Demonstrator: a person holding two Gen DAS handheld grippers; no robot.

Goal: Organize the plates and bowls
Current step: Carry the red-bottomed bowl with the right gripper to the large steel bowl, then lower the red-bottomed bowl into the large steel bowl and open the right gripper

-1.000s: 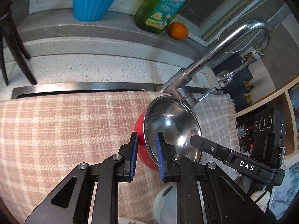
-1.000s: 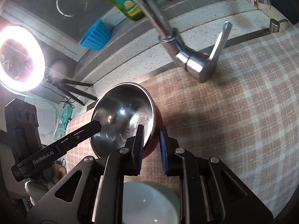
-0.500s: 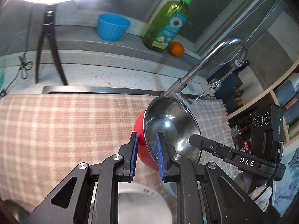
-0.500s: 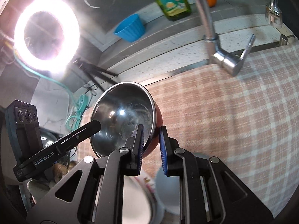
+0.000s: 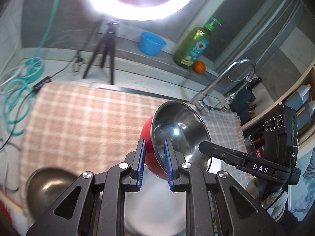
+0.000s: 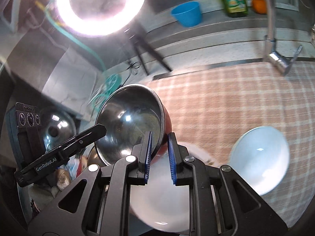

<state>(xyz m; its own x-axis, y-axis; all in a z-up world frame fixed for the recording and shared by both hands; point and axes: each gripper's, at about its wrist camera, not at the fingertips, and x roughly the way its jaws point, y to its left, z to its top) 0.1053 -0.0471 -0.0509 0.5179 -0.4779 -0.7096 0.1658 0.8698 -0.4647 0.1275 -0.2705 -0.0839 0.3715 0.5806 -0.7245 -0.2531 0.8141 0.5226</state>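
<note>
A bowl, red outside and steel inside (image 5: pixel 177 133), hangs tilted in the air above the checked cloth (image 5: pixel 82 122). My left gripper (image 5: pixel 154 157) is shut on its rim on one side. My right gripper (image 6: pixel 159 149) is shut on the rim of the same bowl (image 6: pixel 130 122) on the opposite side. Below it lies a white plate (image 6: pixel 157 206). A white bowl (image 6: pixel 259 157) sits on the cloth to the right. A steel bowl (image 5: pixel 47 190) sits at the lower left in the left wrist view.
A steel tap (image 5: pixel 222 80) rises behind the cloth. On the ledge stand a blue cup (image 5: pixel 151 43), a green soap bottle (image 5: pixel 195 47) and an orange (image 5: pixel 198 66). A ring light on a tripod (image 5: pixel 108 49) and teal cables (image 5: pixel 17 96) are at the left.
Both grippers have lifted the red bowl and drawn it back toward me. The plate, white bowl and steel bowl have come into view below.
</note>
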